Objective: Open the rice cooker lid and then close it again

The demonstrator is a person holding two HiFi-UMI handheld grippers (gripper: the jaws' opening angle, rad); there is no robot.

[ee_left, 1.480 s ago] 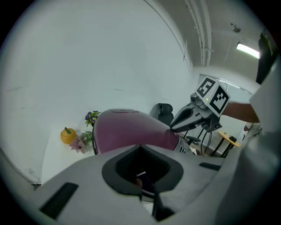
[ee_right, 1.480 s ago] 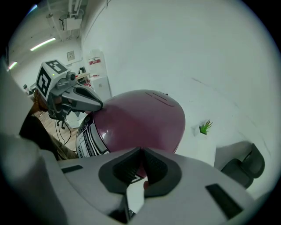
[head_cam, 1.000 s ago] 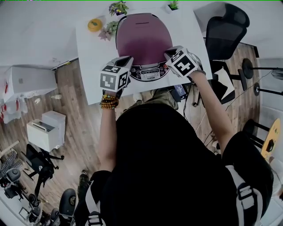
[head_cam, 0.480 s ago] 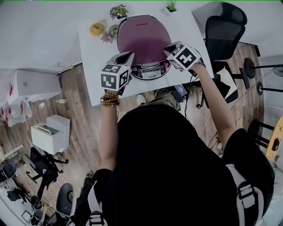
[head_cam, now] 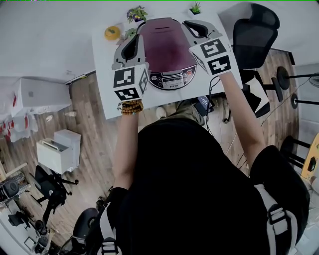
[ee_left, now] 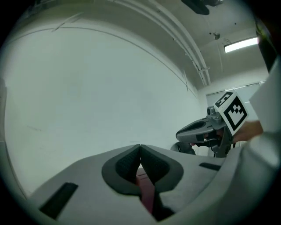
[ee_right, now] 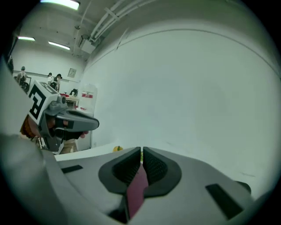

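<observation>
The rice cooker stands on the white table (head_cam: 105,79), its purple lid (head_cam: 164,45) down and its control panel (head_cam: 172,79) facing me. My left gripper (head_cam: 133,41) hangs raised at the lid's left side, pointing level toward the wall, with its jaws shut and holding nothing. My right gripper (head_cam: 189,25) hovers raised at the lid's right side, also shut and holding nothing. In the left gripper view the pads (ee_left: 131,163) meet, and a strip of purple lid (ee_left: 147,193) shows below them. The right gripper view shows the same: the lid (ee_right: 137,191) under closed pads.
An orange round object (head_cam: 112,33) and small potted plants (head_cam: 135,13) (head_cam: 195,7) sit at the table's back edge. A black office chair (head_cam: 254,30) stands to the right. A white wall fills both gripper views ahead.
Both grippers have lifted from low beside the cooker's front corners and tipped up to point level along the lid's sides. The lid has stayed down.
</observation>
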